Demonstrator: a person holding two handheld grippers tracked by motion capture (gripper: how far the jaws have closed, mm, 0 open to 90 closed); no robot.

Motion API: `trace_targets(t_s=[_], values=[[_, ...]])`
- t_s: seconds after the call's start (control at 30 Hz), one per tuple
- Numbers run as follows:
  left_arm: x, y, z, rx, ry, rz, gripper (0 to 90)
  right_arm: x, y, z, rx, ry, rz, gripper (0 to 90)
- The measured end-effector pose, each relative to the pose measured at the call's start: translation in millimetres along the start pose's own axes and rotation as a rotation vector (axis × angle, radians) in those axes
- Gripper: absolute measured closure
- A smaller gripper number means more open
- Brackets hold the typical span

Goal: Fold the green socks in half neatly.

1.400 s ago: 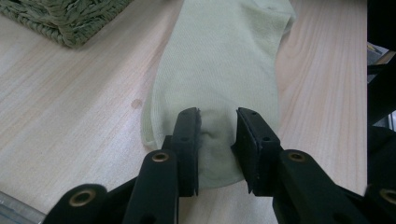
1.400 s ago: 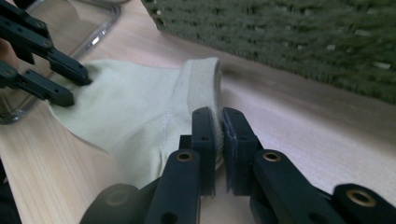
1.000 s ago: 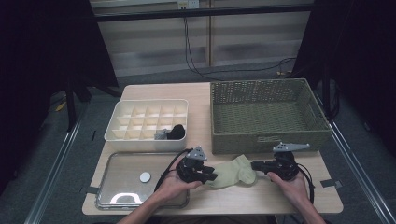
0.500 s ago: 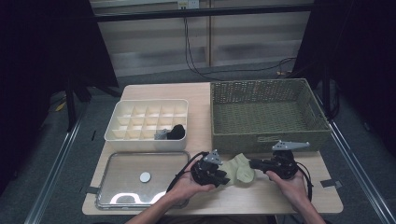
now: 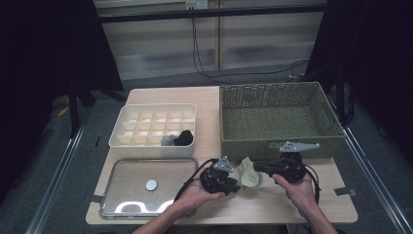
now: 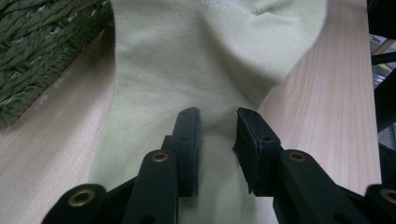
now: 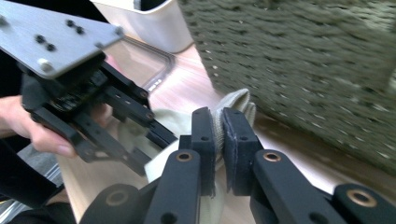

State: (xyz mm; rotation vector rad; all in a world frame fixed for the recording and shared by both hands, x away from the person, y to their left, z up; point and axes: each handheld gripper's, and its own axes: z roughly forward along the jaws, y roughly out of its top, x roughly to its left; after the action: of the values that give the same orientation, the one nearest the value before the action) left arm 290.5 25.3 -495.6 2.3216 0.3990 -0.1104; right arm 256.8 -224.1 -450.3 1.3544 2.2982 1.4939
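Note:
A pale green sock (image 5: 248, 174) lies bunched on the wooden table (image 5: 209, 100), just in front of the woven basket (image 5: 272, 144). My left gripper (image 5: 235, 185) comes at it from the left and my right gripper (image 5: 259, 168) from the right, each in a hand. In the left gripper view the sock (image 6: 210, 56) spreads ahead, and the left gripper (image 6: 217, 116) pinches a ridge of fabric between its jaws. In the right gripper view the right gripper (image 7: 218, 116) is shut on the sock's edge (image 7: 236, 103), with the left gripper (image 7: 161, 140) close beside it.
The olive woven basket stands at the back right, with its wall (image 7: 303, 60) near my right jaws. A white compartment box (image 5: 126, 144) at the left holds a black item (image 5: 185, 138). In front of the box, a metal tray (image 5: 117, 210) carries a small white disc (image 5: 151, 185).
My left gripper has slid right toward the right gripper, dragging the sock's left end with it, so the sock is now shorter and bunched. The right gripper has barely moved.

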Motion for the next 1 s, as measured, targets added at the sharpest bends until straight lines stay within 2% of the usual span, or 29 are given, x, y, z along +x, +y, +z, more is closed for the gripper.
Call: trace_targets(t_s=[0.03, 0.13, 0.43, 0.67, 0.73, 0.77, 1.0], values=[[0.5, 0.2, 0.7, -0.005, -0.014, 0.005, 69.2, 0.0, 0.0, 0.0, 0.000, 0.000, 0.000, 83.9], [-0.6, 2.2, 1.0, 0.013, -0.001, 0.012, 69.1, 5.4, 3.2, 5.5, -0.007, 0.024, -0.009, 83.9], [-1.3, 1.6, -0.5, -0.007, -0.014, 0.004, 67.6, 14.4, 8.3, 16.8, -0.008, 0.060, -0.023, 83.7], [-1.4, -3.7, -23.7, -0.039, 0.009, -0.009, 67.0, 17.0, 10.5, 22.0, 0.004, 0.062, -0.032, 83.7], [-0.5, -8.2, -34.7, -0.041, 0.018, -0.003, 66.7, 17.1, 10.5, 22.5, 0.004, 0.063, -0.036, 83.7], [-0.1, -10.6, -39.5, -0.045, 0.022, -0.017, 66.6, 17.4, 10.5, 22.8, 0.005, 0.062, -0.037, 83.7], [3.1, -28.3, -71.4, -0.068, 0.048, -0.034, 66.2, 22.4, 12.1, 29.7, 0.015, 0.075, -0.050, 83.7]])
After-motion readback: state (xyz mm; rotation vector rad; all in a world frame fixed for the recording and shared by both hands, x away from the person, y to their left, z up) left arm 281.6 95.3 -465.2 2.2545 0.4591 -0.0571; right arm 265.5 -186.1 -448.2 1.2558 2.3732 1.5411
